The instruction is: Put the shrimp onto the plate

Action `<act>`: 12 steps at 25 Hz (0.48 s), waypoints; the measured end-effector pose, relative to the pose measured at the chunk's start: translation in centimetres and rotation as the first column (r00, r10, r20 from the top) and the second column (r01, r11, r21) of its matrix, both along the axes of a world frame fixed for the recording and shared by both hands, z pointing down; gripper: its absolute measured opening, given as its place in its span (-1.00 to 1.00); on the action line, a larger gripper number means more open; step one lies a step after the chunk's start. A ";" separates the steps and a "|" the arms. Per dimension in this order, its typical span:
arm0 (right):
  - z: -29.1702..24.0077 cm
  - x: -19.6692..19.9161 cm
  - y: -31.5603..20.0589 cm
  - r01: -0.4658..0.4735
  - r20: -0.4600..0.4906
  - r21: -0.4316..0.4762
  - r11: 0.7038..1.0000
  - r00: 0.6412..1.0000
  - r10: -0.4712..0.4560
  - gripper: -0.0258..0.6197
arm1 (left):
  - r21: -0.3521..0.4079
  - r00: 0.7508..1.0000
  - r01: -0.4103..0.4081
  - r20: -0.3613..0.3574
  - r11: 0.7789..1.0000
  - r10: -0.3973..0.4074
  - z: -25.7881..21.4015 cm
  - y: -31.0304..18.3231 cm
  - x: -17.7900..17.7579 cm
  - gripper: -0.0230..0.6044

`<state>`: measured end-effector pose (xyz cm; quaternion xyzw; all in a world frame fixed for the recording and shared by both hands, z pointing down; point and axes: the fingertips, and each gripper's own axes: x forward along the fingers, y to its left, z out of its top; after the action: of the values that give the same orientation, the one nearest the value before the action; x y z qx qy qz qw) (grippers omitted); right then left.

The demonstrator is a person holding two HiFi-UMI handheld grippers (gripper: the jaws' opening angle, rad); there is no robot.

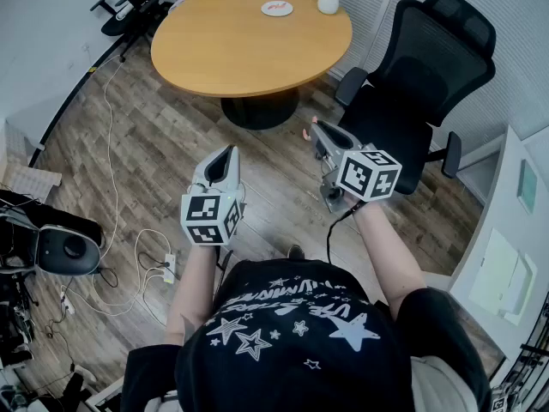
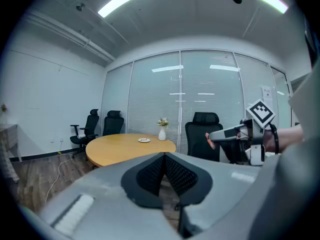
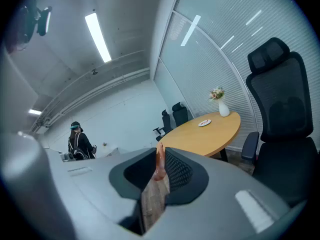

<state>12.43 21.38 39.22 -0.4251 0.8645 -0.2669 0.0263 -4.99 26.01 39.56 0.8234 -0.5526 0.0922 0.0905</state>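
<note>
A pink shrimp [image 3: 159, 162] stands upright between the pads of my right gripper [image 3: 160, 154], which is shut on it. In the head view the right gripper [image 1: 316, 129] is held over the wooden floor, short of the table, and the shrimp [image 1: 309, 130] peeks out at its tip. The small white plate [image 1: 276, 9] lies on the far side of the round wooden table [image 1: 249, 54], with something red on it. My left gripper [image 1: 228, 153] hangs level with the right one, shut with nothing in it. Its own view shows the plate [image 2: 144, 140] and the right gripper [image 2: 212, 137] with the shrimp.
A white vase [image 1: 328, 0] with flowers stands on the table right of the plate. A black office chair [image 1: 420, 93] is close on my right. More chairs [image 1: 129, 7] stand far left. Cables and a power strip [image 1: 168, 266] lie on the floor. A person [image 3: 79, 143] stands far off.
</note>
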 end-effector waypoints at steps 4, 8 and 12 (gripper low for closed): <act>-0.2 0.1 0.3 0.003 0.003 0.000 1.000 1.000 -0.003 -0.76 | -0.003 1.000 0.003 -0.006 1.000 -0.003 -0.1 0.1 0.2 -0.92; -0.2 0.5 0.6 0.008 0.007 0.006 1.000 1.000 -0.008 -0.76 | -0.011 1.000 0.015 -0.013 1.000 -0.015 0.1 0.4 0.4 -0.92; 0.3 1.5 0.8 0.017 0.009 -0.003 1.000 1.000 -0.017 -0.76 | -0.015 1.000 0.029 -0.012 0.999 -0.029 0.3 0.6 1.3 -0.92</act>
<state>13.89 22.18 39.51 -0.4166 0.8675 -0.2704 0.0273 -3.67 26.65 39.86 0.8152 -0.5631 0.0900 0.1012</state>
